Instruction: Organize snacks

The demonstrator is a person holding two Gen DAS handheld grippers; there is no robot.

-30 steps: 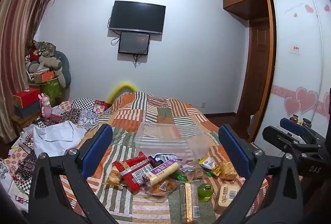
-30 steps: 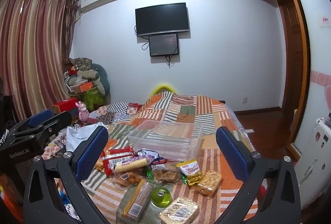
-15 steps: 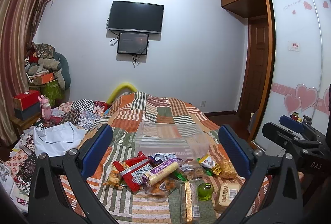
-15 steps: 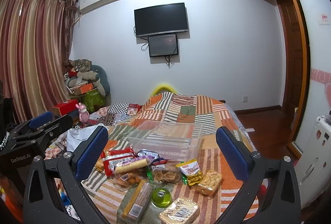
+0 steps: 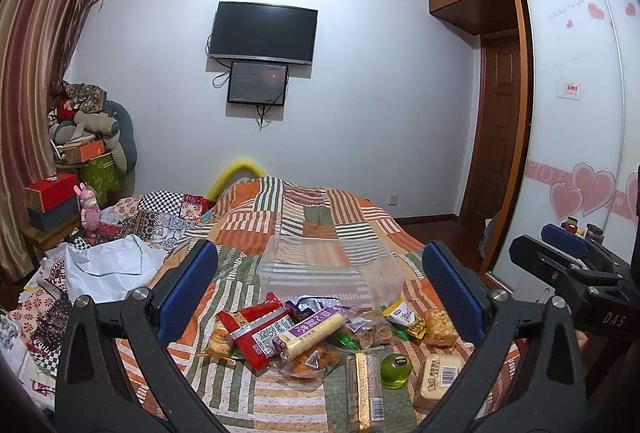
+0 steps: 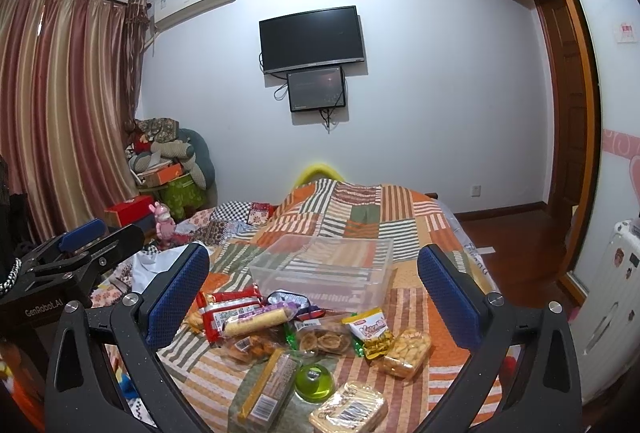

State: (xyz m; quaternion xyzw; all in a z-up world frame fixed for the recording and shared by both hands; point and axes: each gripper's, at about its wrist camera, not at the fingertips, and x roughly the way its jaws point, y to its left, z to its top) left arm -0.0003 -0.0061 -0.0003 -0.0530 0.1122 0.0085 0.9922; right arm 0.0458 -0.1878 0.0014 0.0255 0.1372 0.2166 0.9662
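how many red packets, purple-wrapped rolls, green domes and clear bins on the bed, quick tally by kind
red packets: 2
purple-wrapped roll: 1
green dome: 1
clear bin: 1
total: 5

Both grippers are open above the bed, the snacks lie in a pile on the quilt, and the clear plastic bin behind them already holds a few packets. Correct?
Not quite: the clear plastic bin holds nothing; the right wrist view shows only the quilt through it. The rest stands: the left gripper and right gripper are open, and the snacks lie piled before the bin.
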